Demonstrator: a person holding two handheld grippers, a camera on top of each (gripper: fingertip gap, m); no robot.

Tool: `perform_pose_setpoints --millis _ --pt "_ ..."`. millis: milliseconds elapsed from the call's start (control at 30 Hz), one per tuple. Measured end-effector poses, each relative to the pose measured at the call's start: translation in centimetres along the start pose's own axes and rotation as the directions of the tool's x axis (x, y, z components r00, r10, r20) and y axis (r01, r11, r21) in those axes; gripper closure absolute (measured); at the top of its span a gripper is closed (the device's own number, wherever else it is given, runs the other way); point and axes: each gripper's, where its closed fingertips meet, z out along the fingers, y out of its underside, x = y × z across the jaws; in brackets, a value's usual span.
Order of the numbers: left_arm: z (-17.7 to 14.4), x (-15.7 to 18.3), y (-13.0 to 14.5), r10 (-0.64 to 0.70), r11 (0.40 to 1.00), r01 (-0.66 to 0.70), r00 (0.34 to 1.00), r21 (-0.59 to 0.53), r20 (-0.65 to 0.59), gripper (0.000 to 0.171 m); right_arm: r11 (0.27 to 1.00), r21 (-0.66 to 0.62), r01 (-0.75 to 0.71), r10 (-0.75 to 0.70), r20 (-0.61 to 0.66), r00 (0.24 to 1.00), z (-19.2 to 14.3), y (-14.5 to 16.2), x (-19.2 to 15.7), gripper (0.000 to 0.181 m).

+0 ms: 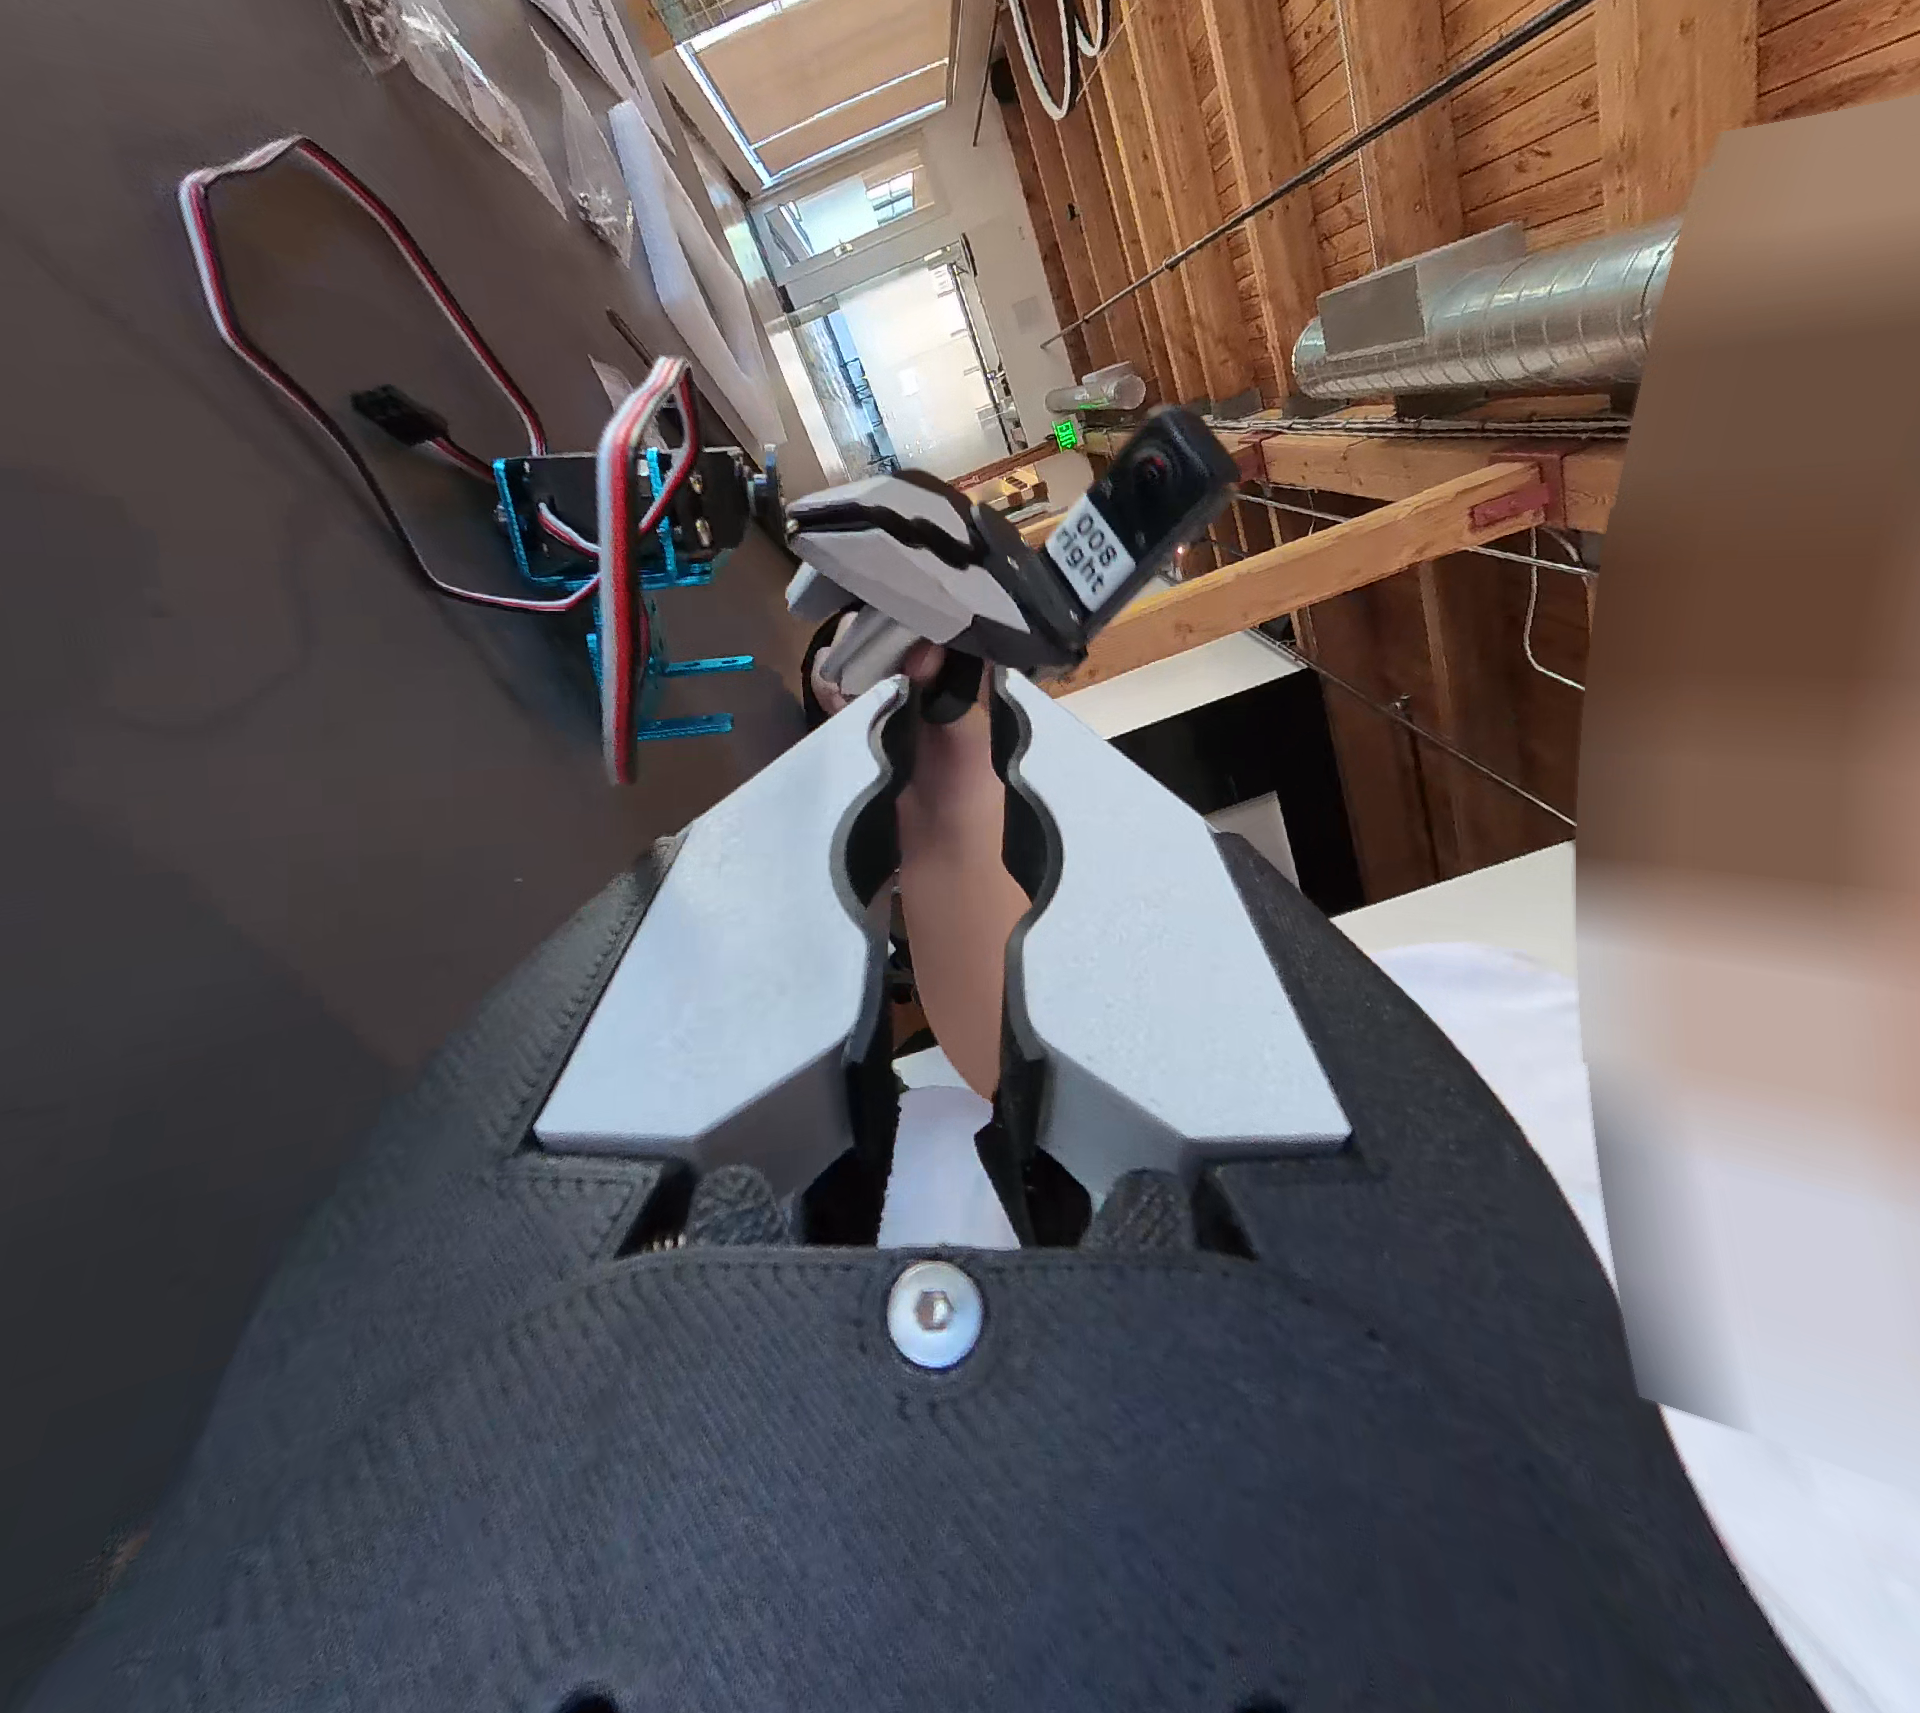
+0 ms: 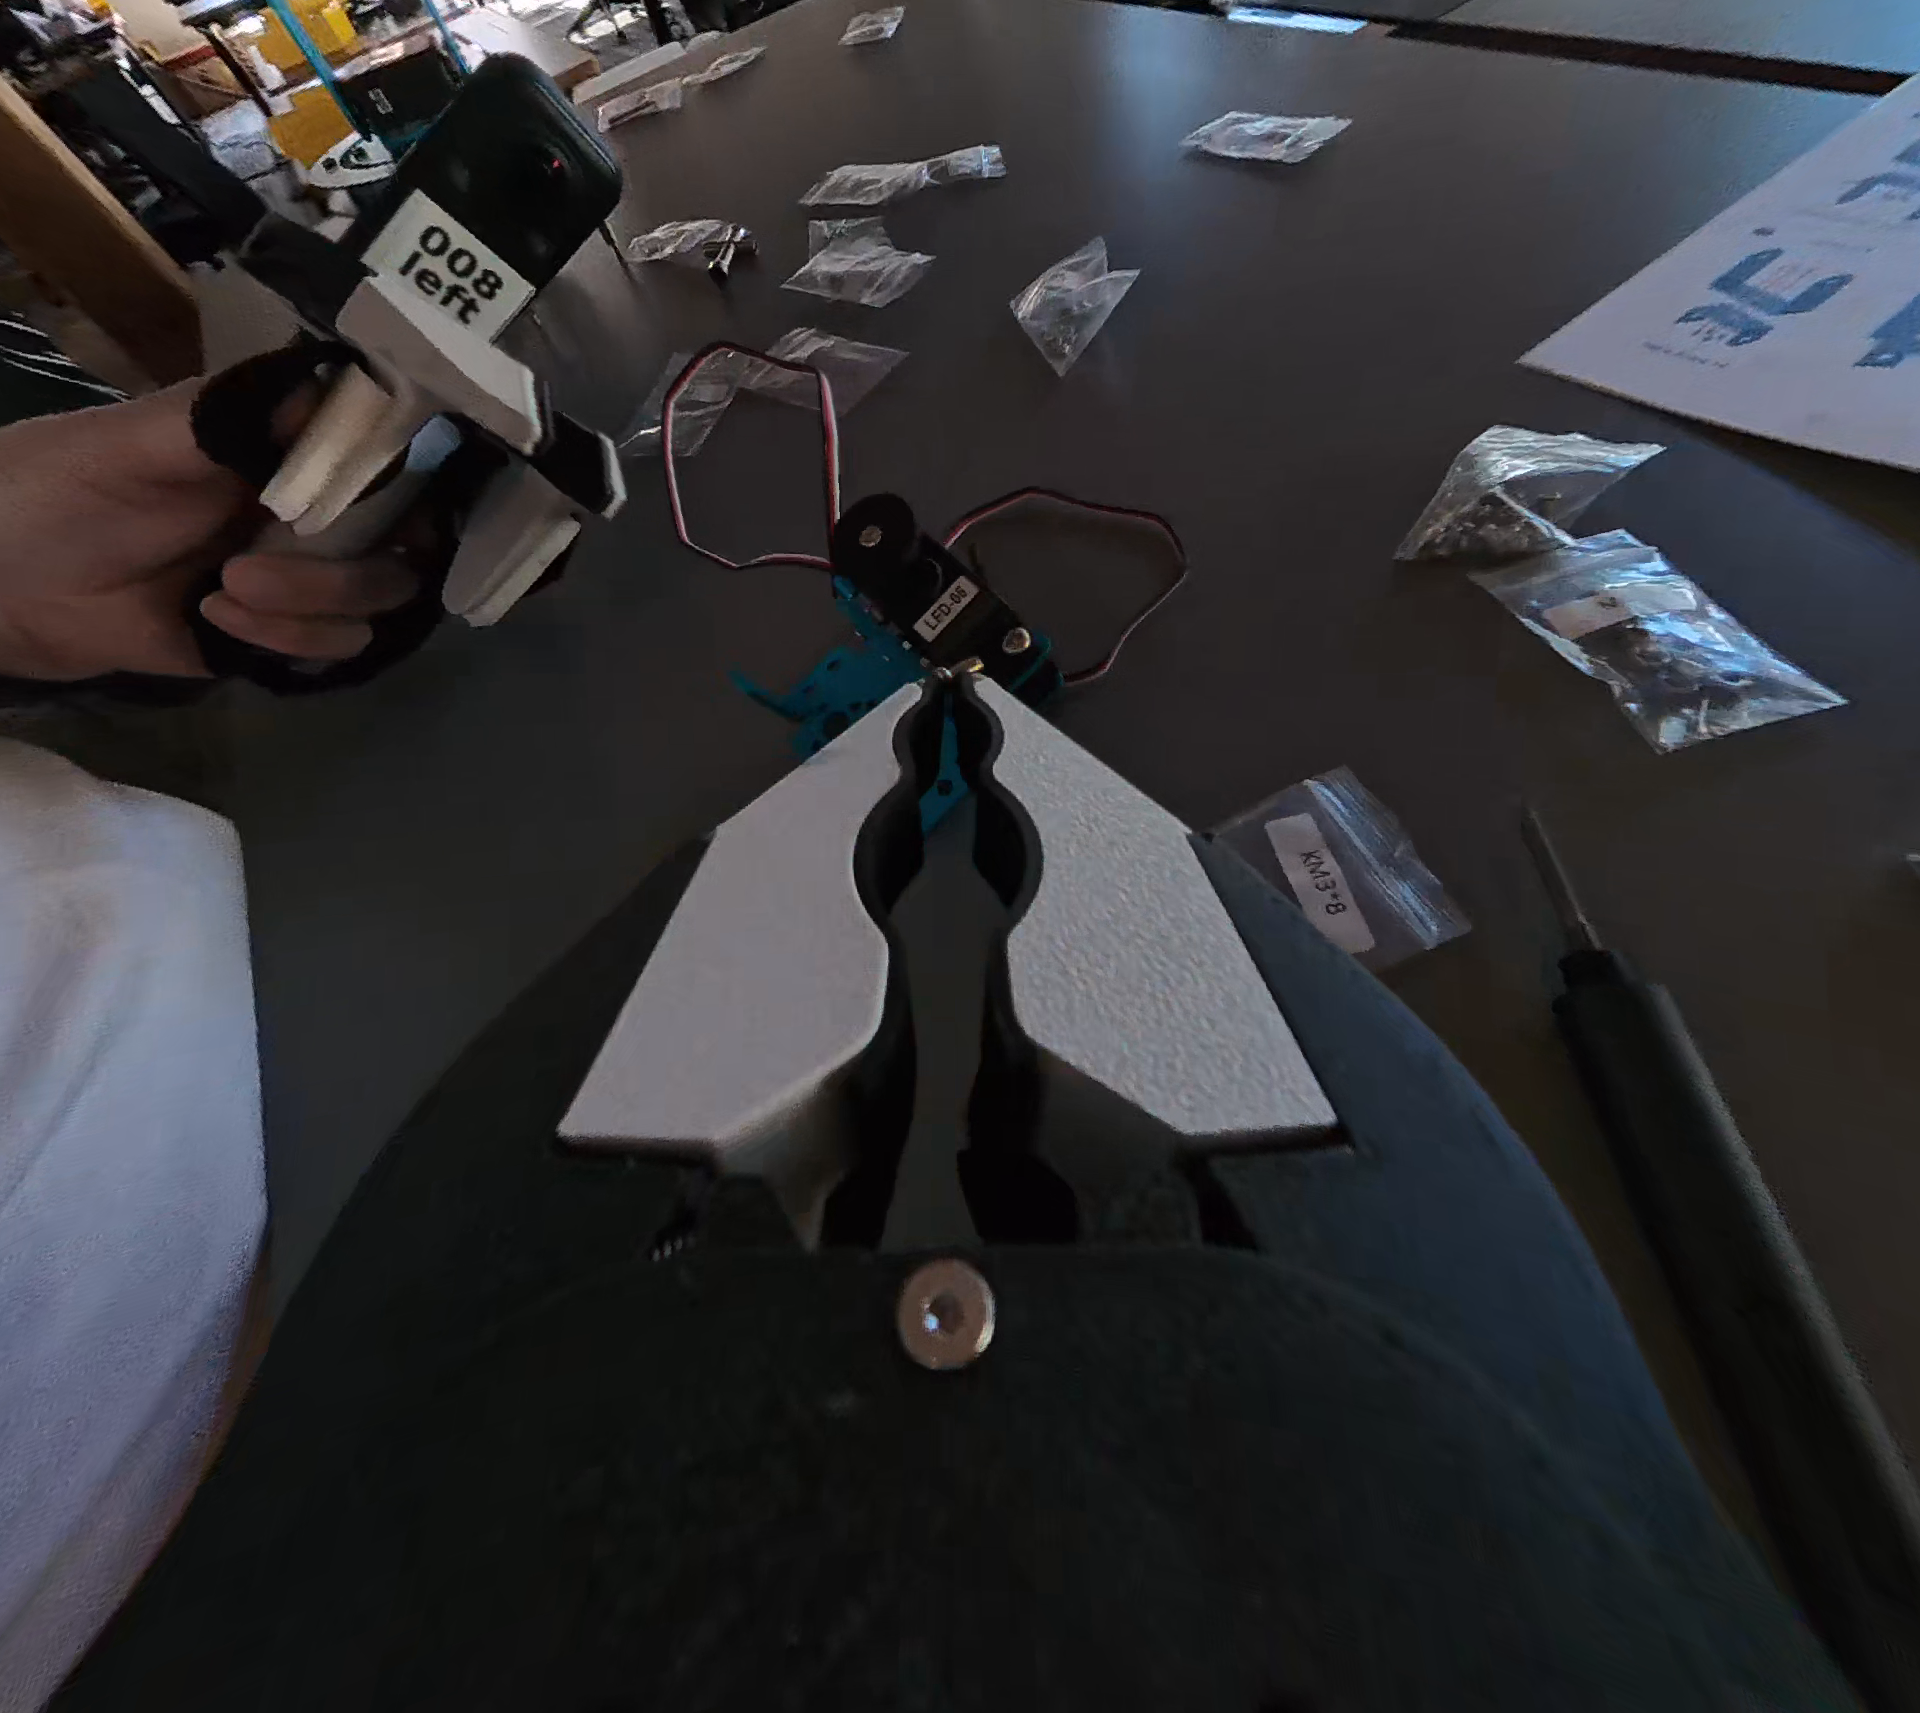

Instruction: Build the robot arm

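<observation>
A black servo (image 2: 940,588) in a blue metal bracket (image 2: 831,697) rests on the dark table (image 2: 1299,136), with red, white and black wires (image 2: 748,375) looping off it. My right gripper (image 2: 948,695) is shut on the near edge of the blue bracket. In the left wrist view the right gripper (image 1: 792,533) touches the same servo assembly (image 1: 623,520). My left gripper (image 1: 945,695) is narrowly open and empty. It is held in the air left of the assembly (image 2: 566,510) and turned sideways towards the right gripper.
Several small clear bags of hardware (image 2: 1070,302) lie scattered over the table, two at the right (image 2: 1652,635) and a labelled one (image 2: 1340,863) near my right gripper. A black screwdriver (image 2: 1704,1144) lies at the right front. A white printed sheet (image 2: 1766,313) lies far right. My right fingertips sit around 9 cm from my left ones.
</observation>
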Motion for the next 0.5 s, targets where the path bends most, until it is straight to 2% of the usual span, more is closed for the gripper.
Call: perform_pose_setpoints --millis 267,500 --pt "0.03 -0.35 -0.17 0.008 1.000 -0.008 1.000 -0.011 0.005 0.157 0.977 -0.101 -0.185 0.200 0.156 0.967 0.62 0.48 -0.06 0.179" --pt "0.34 -0.55 -0.09 0.002 1.000 -0.002 1.000 -0.022 -0.002 0.158 0.939 -0.175 -0.296 0.326 0.179 0.928 0.81 0.66 0.36 0.179"
